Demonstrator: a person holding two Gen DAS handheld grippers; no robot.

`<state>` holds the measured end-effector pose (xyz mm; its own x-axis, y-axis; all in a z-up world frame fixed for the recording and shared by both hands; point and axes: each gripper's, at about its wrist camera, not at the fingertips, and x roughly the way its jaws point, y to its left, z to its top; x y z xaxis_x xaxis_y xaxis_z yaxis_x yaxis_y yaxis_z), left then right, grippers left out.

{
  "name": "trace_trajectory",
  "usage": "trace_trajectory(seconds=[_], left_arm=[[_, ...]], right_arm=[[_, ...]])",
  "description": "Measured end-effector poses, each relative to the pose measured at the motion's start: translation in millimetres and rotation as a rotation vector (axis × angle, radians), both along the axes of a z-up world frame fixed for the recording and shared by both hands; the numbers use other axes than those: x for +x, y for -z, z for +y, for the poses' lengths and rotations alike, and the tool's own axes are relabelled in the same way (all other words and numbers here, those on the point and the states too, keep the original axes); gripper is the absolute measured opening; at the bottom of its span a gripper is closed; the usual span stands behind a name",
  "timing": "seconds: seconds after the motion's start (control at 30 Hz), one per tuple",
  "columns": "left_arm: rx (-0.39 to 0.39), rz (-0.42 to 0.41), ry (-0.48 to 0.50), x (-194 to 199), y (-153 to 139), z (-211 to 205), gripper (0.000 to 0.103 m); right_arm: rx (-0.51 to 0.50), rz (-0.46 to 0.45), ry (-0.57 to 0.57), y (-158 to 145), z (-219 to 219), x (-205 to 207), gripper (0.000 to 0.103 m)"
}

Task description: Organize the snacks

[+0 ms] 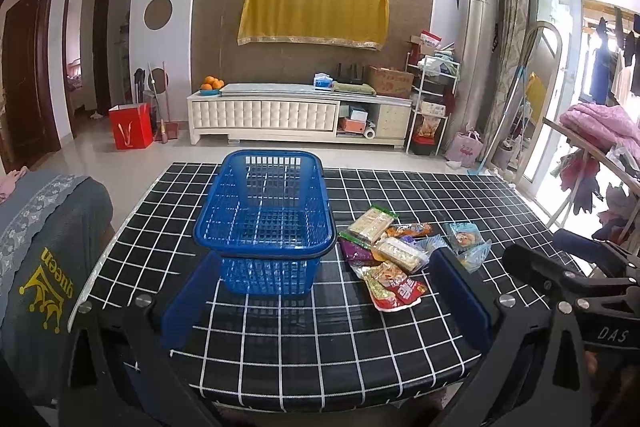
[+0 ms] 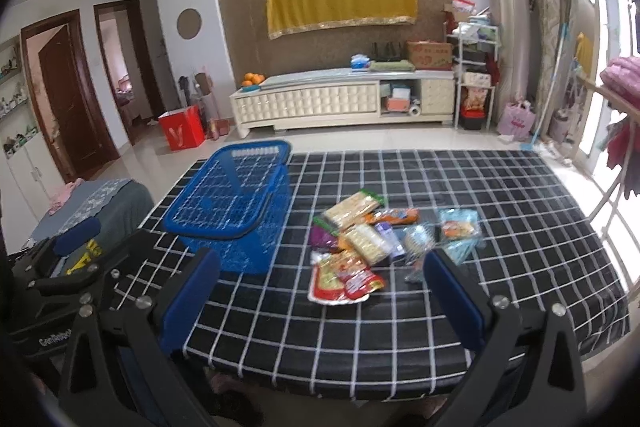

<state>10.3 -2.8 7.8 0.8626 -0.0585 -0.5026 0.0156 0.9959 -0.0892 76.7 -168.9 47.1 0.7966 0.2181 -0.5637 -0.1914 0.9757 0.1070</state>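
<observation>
On the black tablecloth with white grid lines, left of centre: one blue perforated plastic basket, rectangular, upright, nothing inside it, dark handle folded down along the near rim.

Just right of the basket, on the same cloth: one loose heap of packaged snacks, overlapping one another. Contents, as far as can be made out:
- pale cracker packet in clear wrap, at the far edge of the heap;
- second pale cracker packet, at the middle;
- orange wrapped snack, between the two;
- purple packet, on the side nearest the basket, touching its neighbours;
- red and yellow pouch, nearest the table's front edge;
- light blue wrapped packets, on the right side of the heap.

Left gripper: blue-padded fingers spread wide, holding nothing, raised over the near part of the table with basket and heap both showing between the fingers.

Right gripper: fingers likewise spread wide and holding nothing, the heap directly ahead between them, the basket off to the left.

Beyond the table: cream low cabinet against a brown patterned wall, with a yellow cloth hung above it.
</observation>
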Motion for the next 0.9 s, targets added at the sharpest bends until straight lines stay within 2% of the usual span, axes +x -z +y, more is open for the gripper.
trace_trajectory(seconds=[0.1,0.43,0.53,0.67,0.77,0.9], left_arm=[[-0.009,-0.011,0.013,10.6,-7.8,-5.6,0.103],[-0.042,-0.018,0.097,66.3,-27.0,-37.4,0.103],[-0.042,-0.013,0.14,83.8,-27.8,-52.3,0.103],[0.013,0.007,0.199,108.4,-21.0,-83.5,0.103],[0.068,0.04,0.258,126.0,-9.1,-112.7,0.103],[0.065,0.092,0.305,142.5,14.4,-138.3,0.103]], right_arm=[[-0.04,-0.024,0.026,-9.0,-3.5,7.7,0.103],[0.013,-0.084,0.117,-28.7,-49.8,40.1,0.103],[0.04,-0.037,0.142,-28.7,-73.4,58.3,0.103],[0.06,0.016,0.18,-19.7,-100.6,74.2,0.103],[0.042,0.06,0.218,-5.1,-119.1,84.4,0.103],[0.065,0.155,0.212,26.6,-138.1,98.9,0.103]])
